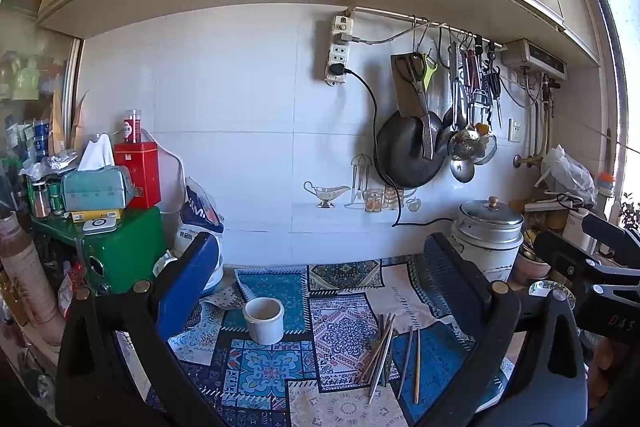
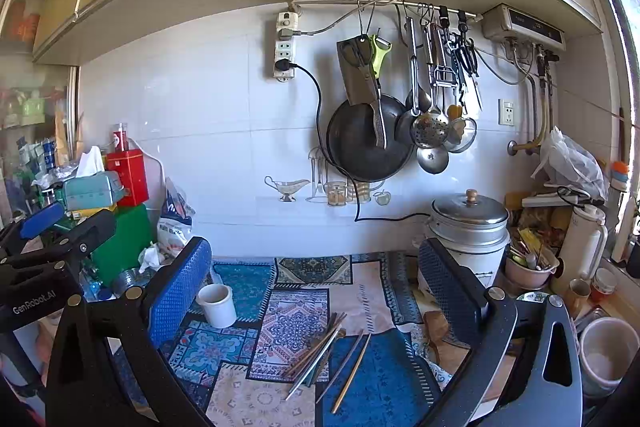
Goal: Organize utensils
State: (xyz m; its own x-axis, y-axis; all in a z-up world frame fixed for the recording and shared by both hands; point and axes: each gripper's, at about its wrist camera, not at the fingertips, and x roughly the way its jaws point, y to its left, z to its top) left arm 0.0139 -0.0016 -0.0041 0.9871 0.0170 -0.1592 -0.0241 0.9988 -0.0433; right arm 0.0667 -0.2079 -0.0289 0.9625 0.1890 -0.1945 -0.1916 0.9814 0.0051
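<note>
Several chopsticks [image 1: 382, 355] lie loose in a bundle on the patterned mat [image 1: 344, 331], with two more [image 1: 412, 359] lying apart to their right. A white cup [image 1: 264, 319] stands upright and empty to their left. In the right wrist view the chopsticks [image 2: 320, 351] lie at bottom centre and the cup [image 2: 218, 305] is to their left. My left gripper [image 1: 320, 267] is open and empty, raised above the mat. My right gripper [image 2: 316, 263] is open and empty, also raised above the mat [image 2: 296, 327].
A steel-lidded pot [image 2: 470, 227] stands at the back right beside a pink bowl of utensils [image 2: 530, 267]. A green box [image 1: 128, 251] with a red tin and tissues stands at the left. A pan [image 2: 368, 143] and ladles hang on the wall.
</note>
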